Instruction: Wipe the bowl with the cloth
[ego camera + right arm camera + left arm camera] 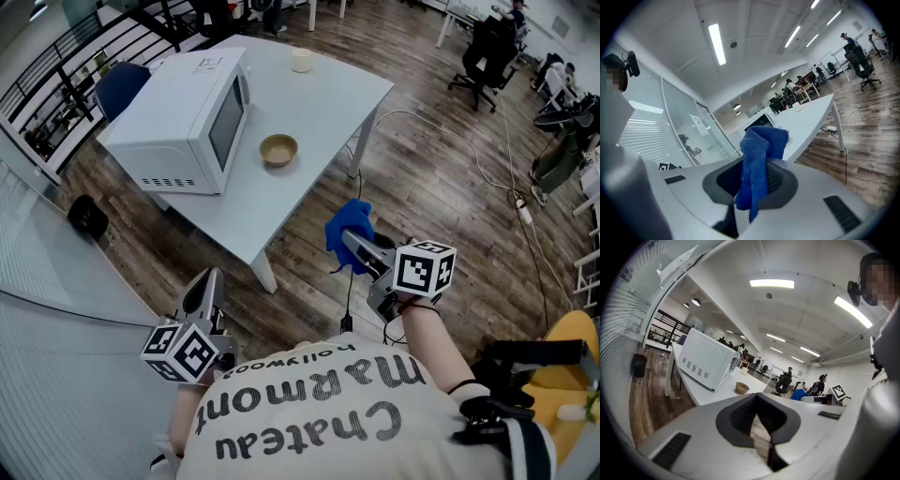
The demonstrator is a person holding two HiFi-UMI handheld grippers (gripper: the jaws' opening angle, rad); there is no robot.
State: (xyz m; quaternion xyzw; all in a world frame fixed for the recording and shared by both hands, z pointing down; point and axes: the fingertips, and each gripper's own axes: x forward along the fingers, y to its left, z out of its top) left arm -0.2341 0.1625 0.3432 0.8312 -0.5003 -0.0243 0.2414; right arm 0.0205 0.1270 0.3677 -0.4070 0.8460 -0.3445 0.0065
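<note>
A tan bowl [278, 150] stands on the white table [309, 112], just right of the microwave; it also shows small and far in the left gripper view as the bowl [742, 388]. My right gripper [349, 240] is over the floor, short of the table's near corner, shut on a blue cloth [349, 232]. In the right gripper view the cloth [757, 164] hangs bunched between the jaws of the right gripper [754, 183]. My left gripper [205, 289] is low at the left, away from the table; its jaws are shut with nothing in them [761, 425].
A white microwave [183, 122] takes up the table's left part, and a pale cup [302, 60] sits at the far edge. A cable [487, 169] runs over the wooden floor at right, near office chairs [487, 56]. A glass wall stands at left.
</note>
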